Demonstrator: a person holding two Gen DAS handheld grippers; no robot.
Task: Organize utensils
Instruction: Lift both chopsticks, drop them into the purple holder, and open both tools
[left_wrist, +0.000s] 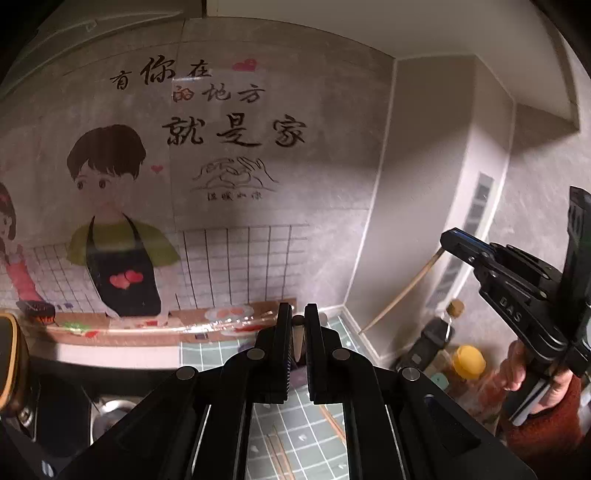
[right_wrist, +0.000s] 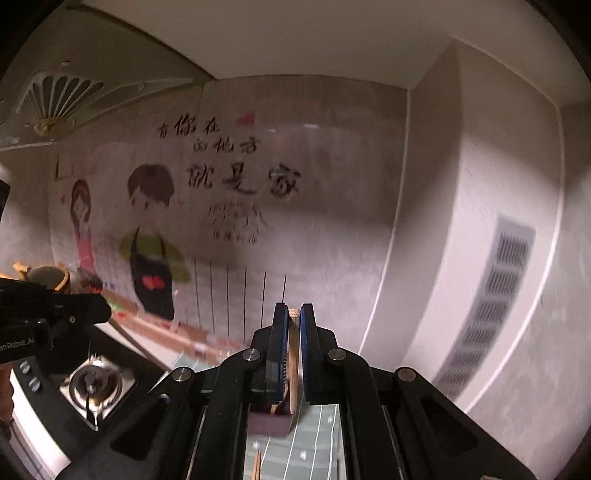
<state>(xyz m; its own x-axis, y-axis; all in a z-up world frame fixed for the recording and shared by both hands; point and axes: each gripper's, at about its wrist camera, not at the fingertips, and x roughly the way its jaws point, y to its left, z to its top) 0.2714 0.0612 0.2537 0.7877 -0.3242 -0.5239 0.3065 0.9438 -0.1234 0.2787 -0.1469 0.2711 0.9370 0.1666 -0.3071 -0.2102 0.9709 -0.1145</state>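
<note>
Both grippers are raised in front of the wall sticker. My left gripper (left_wrist: 297, 318) is shut on a wooden chopstick (left_wrist: 297, 338) that stands on end between its pads. My right gripper (right_wrist: 294, 314) is shut on a second chopstick (right_wrist: 292, 354), also held lengthwise along the fingers. In the left wrist view the right gripper (left_wrist: 448, 242) shows at the right, its chopstick (left_wrist: 399, 291) slanting down to the left. More chopsticks (left_wrist: 332, 421) lie on the green tiled counter mat (left_wrist: 221, 354) below. A purple holder (right_wrist: 269, 419) sits under the right gripper.
A person's hand and red sleeve (left_wrist: 532, 413) hold the right gripper. Bottles stand in the right corner, one with a yellow cap (left_wrist: 469, 362). A stove burner (right_wrist: 92, 380) and a kettle (right_wrist: 51, 277) are at the left. The wall is close ahead.
</note>
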